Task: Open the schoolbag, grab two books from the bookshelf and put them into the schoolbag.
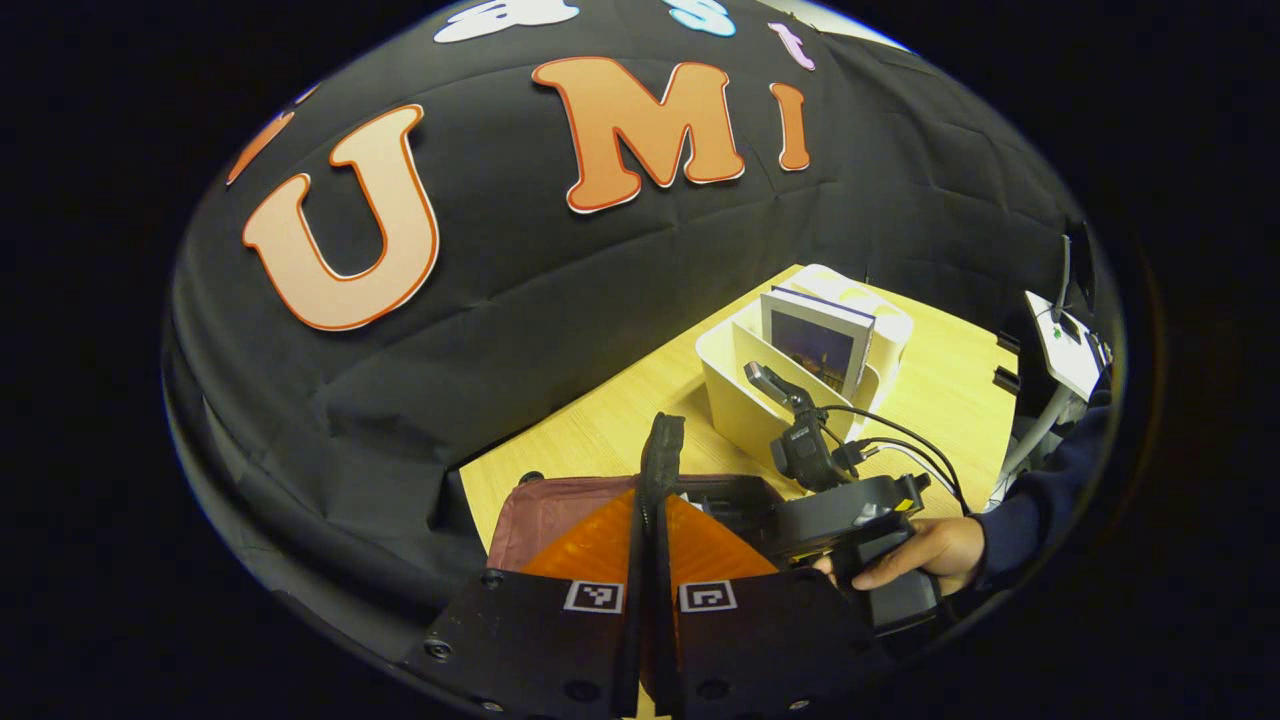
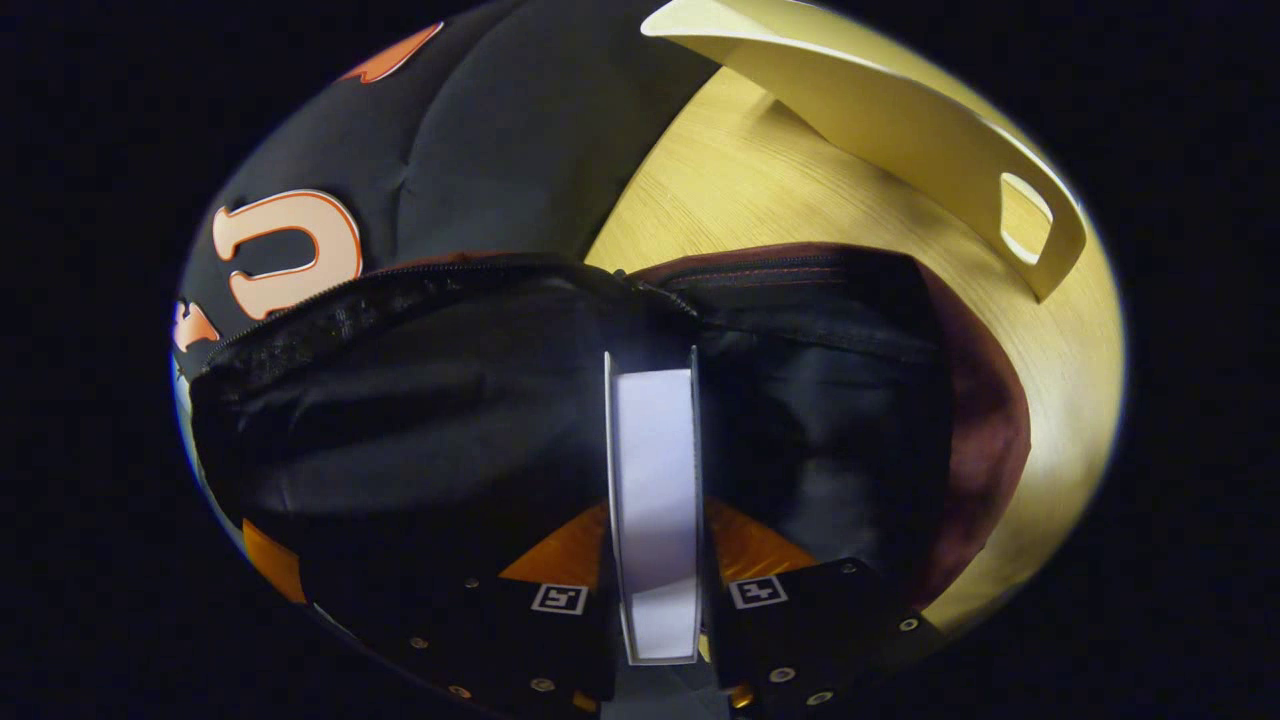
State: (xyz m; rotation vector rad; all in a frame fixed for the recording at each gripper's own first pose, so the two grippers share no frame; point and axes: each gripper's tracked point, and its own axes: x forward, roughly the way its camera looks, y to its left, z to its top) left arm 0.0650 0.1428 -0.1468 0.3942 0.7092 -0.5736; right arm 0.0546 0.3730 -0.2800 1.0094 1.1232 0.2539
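Book (image 2: 655, 500) clamped in right hand-held gripper (image 2: 655, 560), over open schoolbag (image 2: 420, 400).

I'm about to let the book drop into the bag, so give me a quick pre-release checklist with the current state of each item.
1. Right gripper clamped on the white-edged book: ok.
2. Dark red schoolbag unzipped, black lining exposed: ok.
3. Book aimed into the opening: ok.
4. Left gripper pinching the bag's black strap: ok.
5. Space inside for the book: cannot tell.
6. Another book waiting in the cream plastic bookshelf: ok.
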